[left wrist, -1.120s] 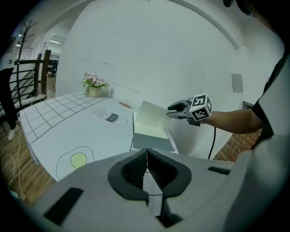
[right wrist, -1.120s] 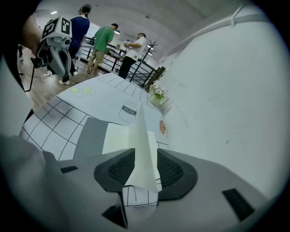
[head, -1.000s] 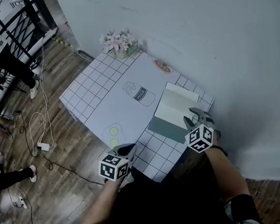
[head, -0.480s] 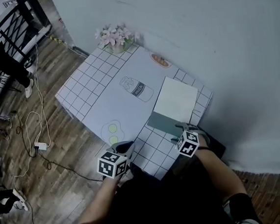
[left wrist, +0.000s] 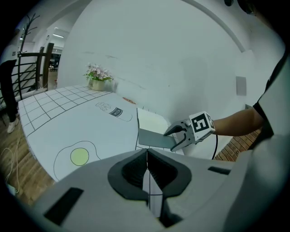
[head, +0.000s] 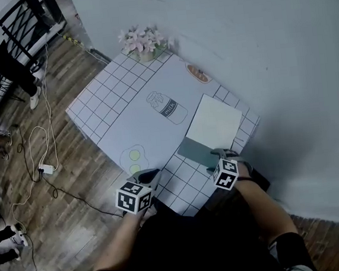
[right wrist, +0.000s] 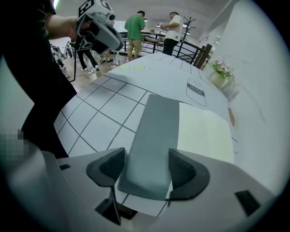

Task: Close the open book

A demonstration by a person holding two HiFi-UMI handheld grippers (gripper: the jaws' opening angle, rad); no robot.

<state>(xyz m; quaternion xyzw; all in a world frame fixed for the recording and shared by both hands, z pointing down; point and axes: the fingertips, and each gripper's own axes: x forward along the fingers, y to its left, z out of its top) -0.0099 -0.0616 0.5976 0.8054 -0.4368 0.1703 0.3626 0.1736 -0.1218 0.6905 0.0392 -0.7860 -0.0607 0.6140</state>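
Currently the right gripper (head: 218, 156), jaws just opening, is straddling the grey book cover (right wrist: 156, 127) at lower frame, unclamped; next likely clamping and folding it shut.

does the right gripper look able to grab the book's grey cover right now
Probably yes: the right gripper has just been opening its jaws, which stand apart on either side of the grey cover, and nothing else lies in the way.
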